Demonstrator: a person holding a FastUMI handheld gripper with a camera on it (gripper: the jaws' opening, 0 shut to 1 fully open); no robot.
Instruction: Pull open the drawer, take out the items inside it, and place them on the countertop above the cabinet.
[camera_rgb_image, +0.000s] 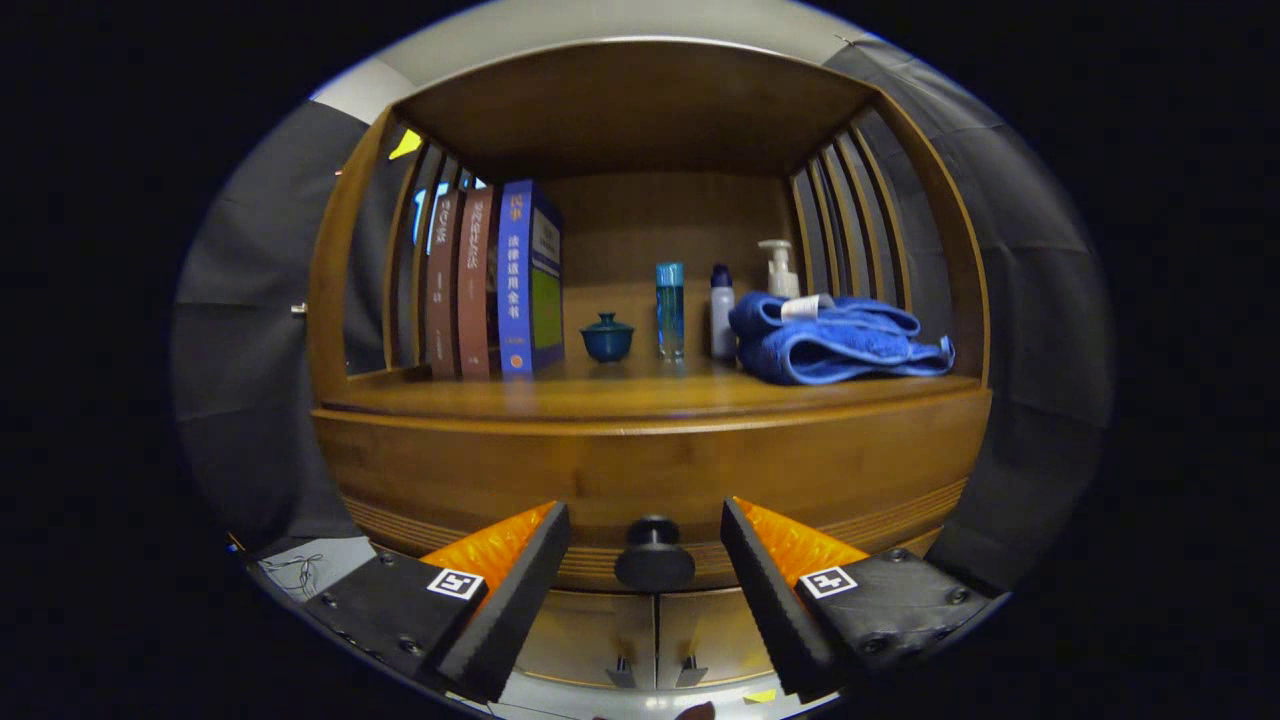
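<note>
A wooden cabinet stands right in front of me. Its drawer front (650, 465) is closed, and a round black knob (654, 555) sticks out from its lower middle. My gripper (646, 530) is open, with its black and orange fingers (520, 575) on either side of the knob, a gap left on each side. Above the drawer runs the wooden countertop (640, 392).
On the countertop stand several books (500, 280) at the left, a small blue lidded cup (607, 338), a blue bottle (670, 310), a white bottle (722, 312), a pump bottle (778, 268) and a folded blue towel (840, 340). Two lower cabinet doors (655, 640) sit under the drawer.
</note>
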